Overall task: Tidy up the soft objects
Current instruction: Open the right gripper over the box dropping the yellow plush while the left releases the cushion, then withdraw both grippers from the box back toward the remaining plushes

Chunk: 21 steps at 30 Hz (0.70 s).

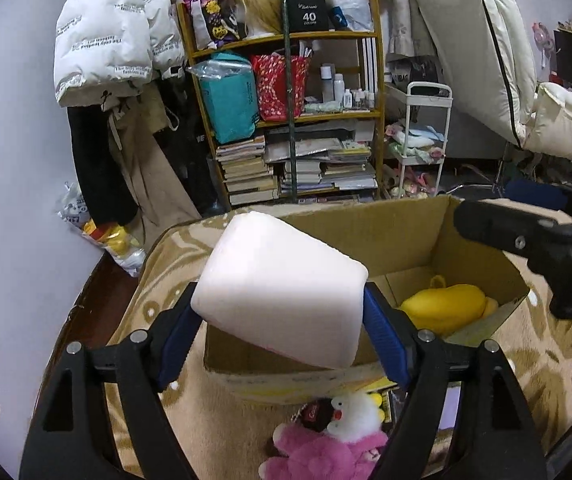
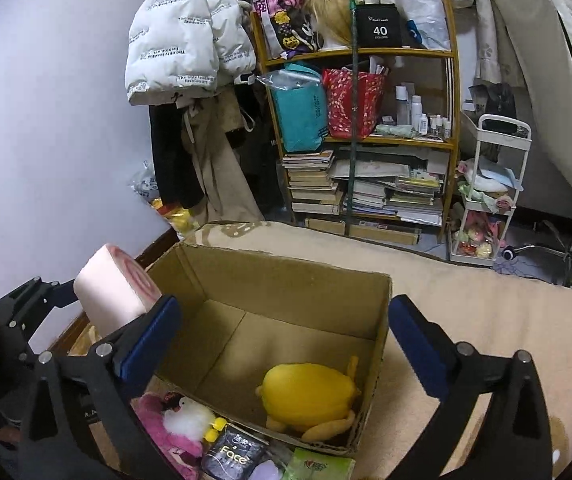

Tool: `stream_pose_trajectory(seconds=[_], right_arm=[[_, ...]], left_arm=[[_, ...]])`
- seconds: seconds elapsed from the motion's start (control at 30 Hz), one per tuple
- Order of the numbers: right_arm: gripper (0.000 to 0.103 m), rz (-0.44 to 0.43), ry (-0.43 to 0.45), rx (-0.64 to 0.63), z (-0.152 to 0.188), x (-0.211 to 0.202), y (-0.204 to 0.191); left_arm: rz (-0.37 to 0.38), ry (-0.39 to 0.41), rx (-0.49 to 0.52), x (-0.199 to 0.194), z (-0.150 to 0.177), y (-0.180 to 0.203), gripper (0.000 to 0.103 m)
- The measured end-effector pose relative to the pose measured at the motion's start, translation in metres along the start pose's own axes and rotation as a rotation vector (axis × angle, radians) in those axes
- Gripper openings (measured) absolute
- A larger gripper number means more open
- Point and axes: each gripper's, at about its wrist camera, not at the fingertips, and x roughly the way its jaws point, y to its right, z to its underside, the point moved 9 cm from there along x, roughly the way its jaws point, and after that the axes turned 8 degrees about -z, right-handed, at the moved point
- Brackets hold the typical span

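Pink foam block sat pinched in the left gripper above the cardboard box; the right gripper hung open. Squeezed foam might spring sideways and miss.

A matt, smooth pink foam block is pressed between blue ribbed pads set on black matt plastic arms; the box is seen as plain brown cardboard, rough-edged; the yellow toy and pink plush are rendered in soft fabric; the blanket is shown as fleecy beige cloth.
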Motion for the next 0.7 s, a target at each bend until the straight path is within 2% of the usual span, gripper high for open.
stream_pose_trajectory(seconds=[0.07,0.23,0.5,0.7], right_arm=[[0.103,0.001,-0.006,-0.007,0.0,-0.001,-0.003],[0.103,0.005,0.011,-0.028,0.001,-0.012,-0.014],[0.103,0.022,0.03,-0.045,0.004,-0.037,-0.025],[0.103,0.03,0.046,-0.02,0.007,-0.06,-0.028]], left_arm=[[-0.004,-0.004,-0.003,-0.003,0.002,-0.002,0.078],[-0.038,0.033,0.007,-0.022,0.0,-0.009,0.085],[-0.052,0.038,-0.012,-0.052,0.004,-0.019,0.097],[-0.072,0.033,0.004,-0.076,0.014,-0.023,0.099]])
